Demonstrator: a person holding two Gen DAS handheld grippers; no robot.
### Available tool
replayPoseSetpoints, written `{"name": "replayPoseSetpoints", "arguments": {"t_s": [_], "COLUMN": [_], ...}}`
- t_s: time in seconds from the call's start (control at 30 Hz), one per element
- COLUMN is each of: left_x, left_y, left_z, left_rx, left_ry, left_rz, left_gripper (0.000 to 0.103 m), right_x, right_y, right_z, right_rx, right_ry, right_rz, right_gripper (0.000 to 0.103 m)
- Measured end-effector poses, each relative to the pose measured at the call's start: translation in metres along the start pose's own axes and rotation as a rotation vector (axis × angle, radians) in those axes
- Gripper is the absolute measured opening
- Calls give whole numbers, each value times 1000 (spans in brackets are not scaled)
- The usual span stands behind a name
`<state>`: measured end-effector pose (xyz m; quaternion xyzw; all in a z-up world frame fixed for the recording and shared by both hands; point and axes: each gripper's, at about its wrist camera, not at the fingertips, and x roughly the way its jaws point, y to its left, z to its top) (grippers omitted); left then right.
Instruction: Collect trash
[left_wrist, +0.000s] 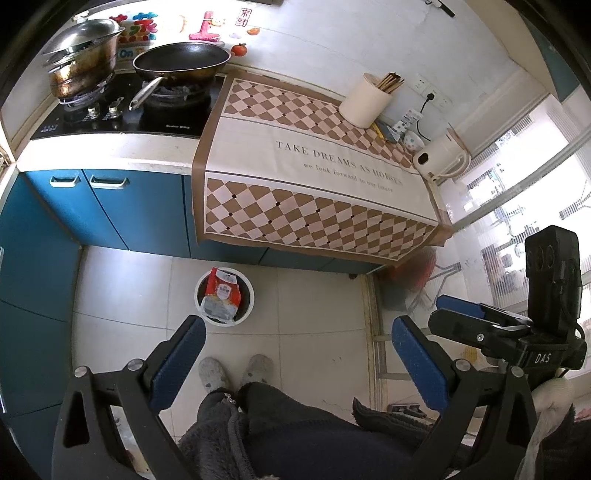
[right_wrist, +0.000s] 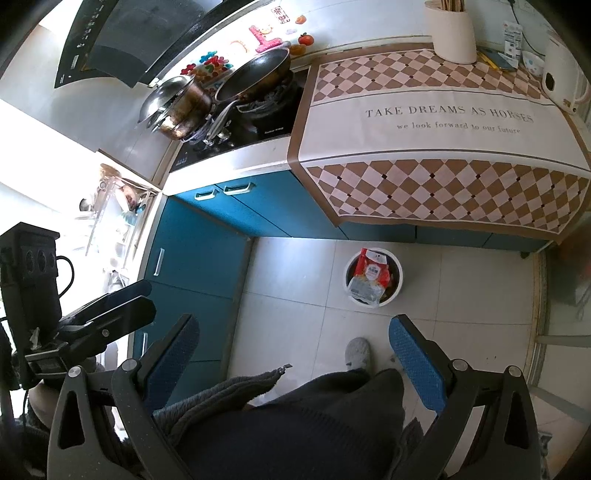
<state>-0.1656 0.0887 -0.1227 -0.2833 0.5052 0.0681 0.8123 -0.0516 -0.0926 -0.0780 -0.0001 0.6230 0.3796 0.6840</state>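
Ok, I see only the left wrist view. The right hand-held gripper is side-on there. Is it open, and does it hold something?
Observer: Open. In the right wrist view, the right hand-held gripper has its blue pads wide apart, with nothing between them.
Operator: And what is above the black gas stove? My view ends there.
Observer: A black range hood hangs over the lidded steel pot and the black frying pan.
Operator: Anything past the pot?
Observer: A rack of dishes, too overexposed to describe.
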Motion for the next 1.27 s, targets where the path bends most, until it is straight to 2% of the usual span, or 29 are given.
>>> {"name": "replayPoseSetpoints", "arguments": {"t_s": [1.27], "left_x": [-4], "left_y": [-5], "left_z": [-4], "left_rx": [-27], "left_ry": [-13], "left_rz": [-14], "left_gripper": [103], "right_x": [1], "right_y": [-4], "right_z": [-5], "right_rx": [-6], "right_ry": [11], "right_rz": [2], "right_gripper": [103]}}
